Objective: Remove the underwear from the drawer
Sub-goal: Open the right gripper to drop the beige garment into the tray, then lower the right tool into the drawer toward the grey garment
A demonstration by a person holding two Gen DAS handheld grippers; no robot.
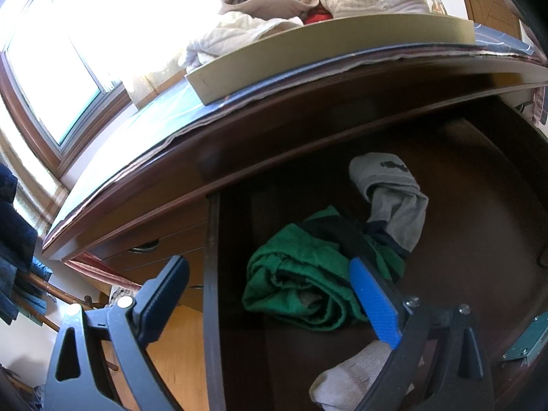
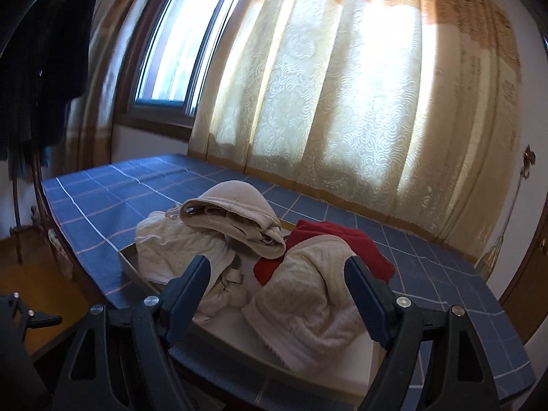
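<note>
the left gripper (image 1: 270, 294), jaws apart and empty, hangs over the green underwear (image 1: 301, 274) at lower centre in the drawer (image 1: 479, 205).

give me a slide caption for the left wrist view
Open left gripper poised over green underwear in the open drawer.

drawer (image 1: 479, 178): 1 | socks (image 1: 394, 195): 2 | green garment (image 1: 301, 274): 1 | tray (image 1: 342, 48): 1

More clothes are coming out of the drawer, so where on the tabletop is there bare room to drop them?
The tray is crowded with garments. Bare blue checked cloth lies between the tray and the window-side edge, and a strip runs between the tray and the curtain.
</note>
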